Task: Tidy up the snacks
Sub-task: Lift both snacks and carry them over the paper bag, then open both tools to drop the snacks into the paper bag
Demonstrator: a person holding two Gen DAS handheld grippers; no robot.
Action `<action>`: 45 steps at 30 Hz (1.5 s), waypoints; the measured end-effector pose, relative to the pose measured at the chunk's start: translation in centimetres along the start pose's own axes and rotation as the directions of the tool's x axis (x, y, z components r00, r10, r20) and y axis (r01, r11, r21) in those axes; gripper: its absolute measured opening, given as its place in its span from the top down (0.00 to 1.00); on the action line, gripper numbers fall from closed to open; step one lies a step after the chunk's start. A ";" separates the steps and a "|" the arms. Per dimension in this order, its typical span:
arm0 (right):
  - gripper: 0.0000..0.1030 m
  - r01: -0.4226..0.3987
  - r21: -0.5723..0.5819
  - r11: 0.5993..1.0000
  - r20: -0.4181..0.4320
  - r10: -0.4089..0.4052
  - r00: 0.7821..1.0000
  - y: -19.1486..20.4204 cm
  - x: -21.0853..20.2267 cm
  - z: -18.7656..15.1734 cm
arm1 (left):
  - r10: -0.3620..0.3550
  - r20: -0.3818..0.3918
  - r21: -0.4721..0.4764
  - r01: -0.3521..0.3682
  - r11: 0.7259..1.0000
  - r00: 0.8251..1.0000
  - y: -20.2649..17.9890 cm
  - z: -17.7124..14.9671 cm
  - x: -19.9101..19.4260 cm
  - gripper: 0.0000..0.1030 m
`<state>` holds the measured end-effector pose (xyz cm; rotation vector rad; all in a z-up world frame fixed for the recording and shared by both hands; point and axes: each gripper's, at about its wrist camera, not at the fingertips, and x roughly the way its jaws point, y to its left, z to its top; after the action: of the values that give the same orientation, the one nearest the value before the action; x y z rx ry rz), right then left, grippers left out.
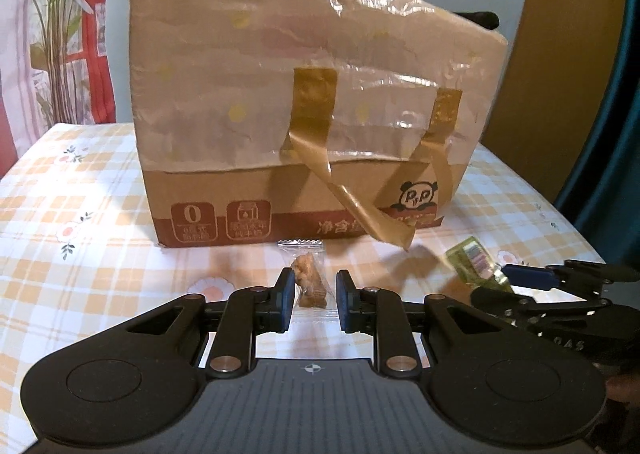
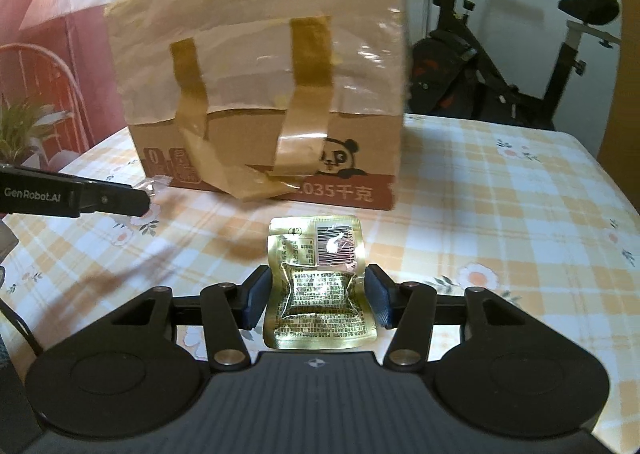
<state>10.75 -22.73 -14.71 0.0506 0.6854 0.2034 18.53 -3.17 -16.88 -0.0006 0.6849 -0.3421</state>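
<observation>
Here, in front of the tape-covered brown cardboard box [image 1: 304,113], a clear-wrapped brown biscuit [image 1: 309,282] is clasped by the left gripper [image 1: 310,300] and a flat gold foil sachet [image 2: 318,286] by the right gripper [image 2: 316,296], and both are best kept gently pinched and raised well above the box's rim.

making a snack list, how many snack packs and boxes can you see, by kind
clear-wrapped snack, between the left tongs: 1
gold foil packet, between the right tongs: 1
taped cardboard box: 1
total: 3
</observation>
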 end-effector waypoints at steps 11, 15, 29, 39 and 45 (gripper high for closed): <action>0.47 0.028 0.010 1.000 0.179 -0.029 0.983 -1.3 -4.9 3.9 | -0.001 0.206 0.075 -0.014 0.997 0.979 -0.5 3.9 -5.6 0.78; 0.47 0.022 0.000 1.000 0.282 -0.022 0.959 -1.8 -6.8 7.4 | -0.033 0.306 0.116 -0.003 0.993 0.951 -1.1 6.3 -8.2 0.78; 0.47 -0.066 -0.100 0.993 0.393 0.100 0.914 0.5 -2.4 20.1 | -0.012 0.336 0.072 -0.013 0.997 0.942 1.3 17.5 -4.7 0.77; 0.47 -0.027 -0.164 0.986 0.237 0.066 0.969 5.1 5.3 23.2 | 0.054 0.234 0.000 -0.055 0.998 0.971 4.6 19.1 -0.5 0.77; 0.43 -0.014 -0.168 0.986 0.184 0.046 0.982 5.4 5.8 23.3 | 0.073 0.233 -0.001 -0.075 0.997 0.970 5.0 18.8 -1.2 0.52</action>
<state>28.94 -15.81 0.30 -0.0788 0.4783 0.2806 30.91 -0.13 -2.10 -0.0081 0.4495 -0.2677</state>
